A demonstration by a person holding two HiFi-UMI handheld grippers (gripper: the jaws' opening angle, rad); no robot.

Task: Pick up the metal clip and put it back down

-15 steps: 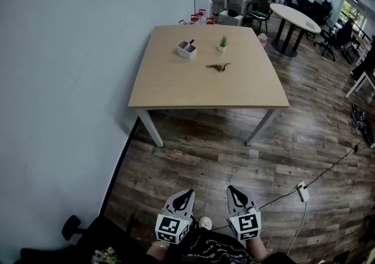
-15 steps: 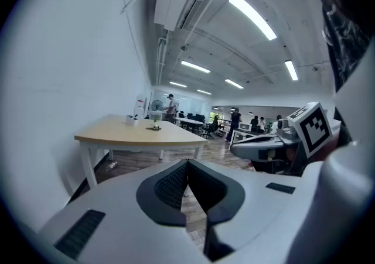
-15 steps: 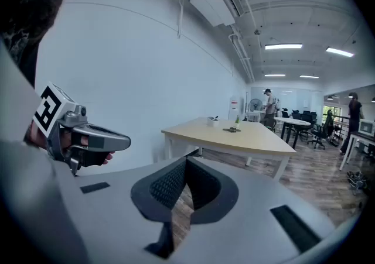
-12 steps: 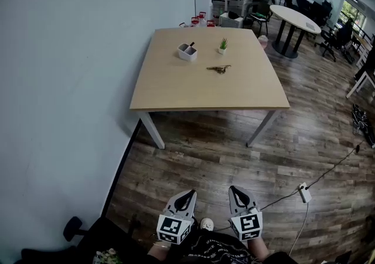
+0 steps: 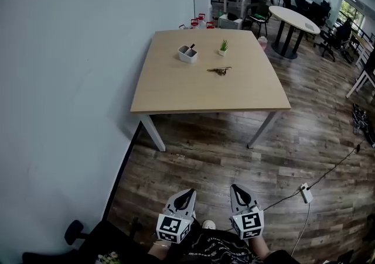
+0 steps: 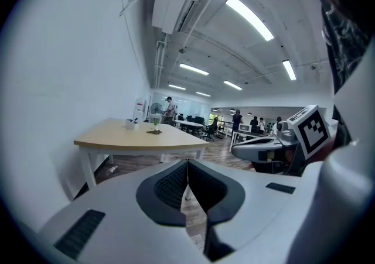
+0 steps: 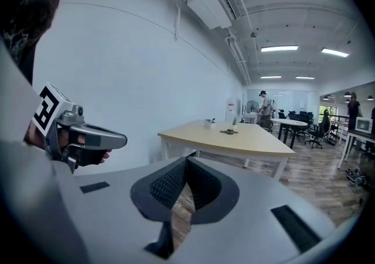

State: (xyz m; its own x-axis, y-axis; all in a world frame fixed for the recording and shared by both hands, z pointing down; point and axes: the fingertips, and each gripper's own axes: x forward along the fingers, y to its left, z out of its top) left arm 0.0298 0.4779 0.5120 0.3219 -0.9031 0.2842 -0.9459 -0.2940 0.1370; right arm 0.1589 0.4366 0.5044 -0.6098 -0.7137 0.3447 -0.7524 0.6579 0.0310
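Nearest you, your left gripper (image 5: 187,194) and right gripper (image 5: 235,189) hang side by side over the wooden floor (image 5: 234,151), well short of the table, each with jaws closed tight together and nothing between them. Beyond them, the metal clip (image 5: 220,70) lies on the tabletop (image 5: 176,93), midway between its near and far edges, slightly toward the right edge. Toward the far edge stand a white holder (image 5: 187,53) and a small potted plant (image 5: 223,46), both apart from the clip.

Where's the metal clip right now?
Head view: the metal clip lies on the wooden table, right of centre, just nearer the camera than the small potted plant.
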